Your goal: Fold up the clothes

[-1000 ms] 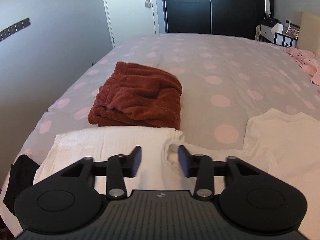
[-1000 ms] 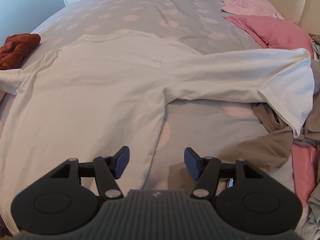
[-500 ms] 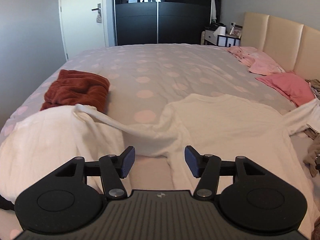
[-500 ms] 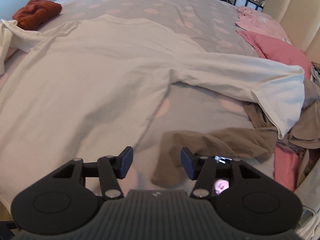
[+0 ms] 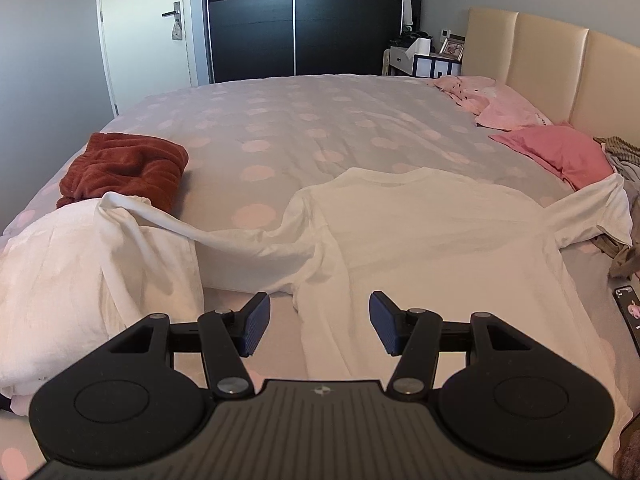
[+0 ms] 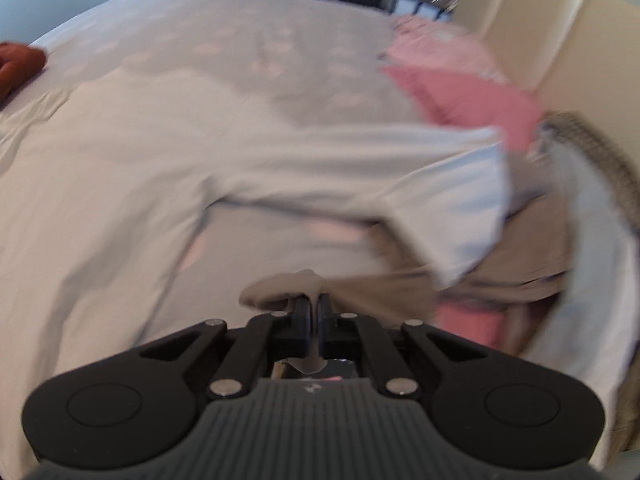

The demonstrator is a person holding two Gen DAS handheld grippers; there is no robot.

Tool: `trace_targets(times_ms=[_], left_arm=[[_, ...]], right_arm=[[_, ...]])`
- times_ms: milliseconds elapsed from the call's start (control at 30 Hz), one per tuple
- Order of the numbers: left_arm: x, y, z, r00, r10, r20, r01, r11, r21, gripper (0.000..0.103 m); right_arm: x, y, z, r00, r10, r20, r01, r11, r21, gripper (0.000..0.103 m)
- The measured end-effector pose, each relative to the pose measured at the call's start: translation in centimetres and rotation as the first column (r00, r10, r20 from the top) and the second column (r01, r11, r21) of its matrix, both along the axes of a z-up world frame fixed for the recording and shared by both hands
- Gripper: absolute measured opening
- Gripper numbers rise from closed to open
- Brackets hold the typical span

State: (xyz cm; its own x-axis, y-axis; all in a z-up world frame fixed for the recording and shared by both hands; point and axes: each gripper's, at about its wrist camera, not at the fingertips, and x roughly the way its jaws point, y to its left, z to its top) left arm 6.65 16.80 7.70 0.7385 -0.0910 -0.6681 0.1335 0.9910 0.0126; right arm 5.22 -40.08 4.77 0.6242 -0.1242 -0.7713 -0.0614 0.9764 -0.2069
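A white long-sleeved shirt (image 5: 432, 232) lies spread flat on the dotted bedspread (image 5: 304, 120), neck toward the far side. Its left sleeve drapes over a folded white cloth (image 5: 80, 280); its right sleeve (image 6: 400, 168) reaches toward the pile at the right. My left gripper (image 5: 316, 324) hovers open over the shirt's near left side, nothing between its fingers. My right gripper (image 6: 314, 312) is shut on a corner of a beige garment (image 6: 384, 284) that lies beside the shirt's right side. The right wrist view is blurred.
A folded rust-brown towel (image 5: 124, 168) sits at the bed's left edge. Pink clothes (image 5: 552, 152) and a grey and beige heap (image 6: 560, 216) crowd the right side by the padded headboard (image 5: 560, 64). A phone (image 5: 630, 312) lies near the right edge.
My left gripper swung right, from the folded white cloth to the shirt's left side. My right gripper moved right off the shirt and closed on the beige garment.
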Motion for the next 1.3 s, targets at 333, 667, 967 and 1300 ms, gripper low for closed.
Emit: trace_targets(times_ms=[333, 667, 967, 1300], left_arm=[[0.1, 0.1, -0.2, 1.0, 0.008, -0.019, -0.008, 1.0, 0.0, 0.053], [0.6, -0.4, -0.5, 0.999, 0.014, -0.04, -0.013, 1.0, 0.012, 0.053], [1.6, -1.6, -0.9, 0.999, -0.012, -0.046, 0.012, 1.0, 0.005, 0.053], [1.8, -3.5, -1.9, 0.996, -0.059, -0.065, 0.059, 0.998, -0.008, 0.053]], right_arm=[[-3.4, -15.1, 7.4, 0.933, -0.351, 0.085, 0.361, 0.904, -0.229, 0.004], [-9.3, -24.3, 3.0, 0.793, -0.609, 0.0, 0.598, 0.779, -0.19, 0.007], [-11.3, -19.5, 2.8, 0.874, -0.486, 0.015, 0.486, 0.871, -0.064, 0.029], [-10.7, -4.8, -0.6, 0.995, -0.072, -0.067, 0.082, 0.984, 0.16, 0.029]])
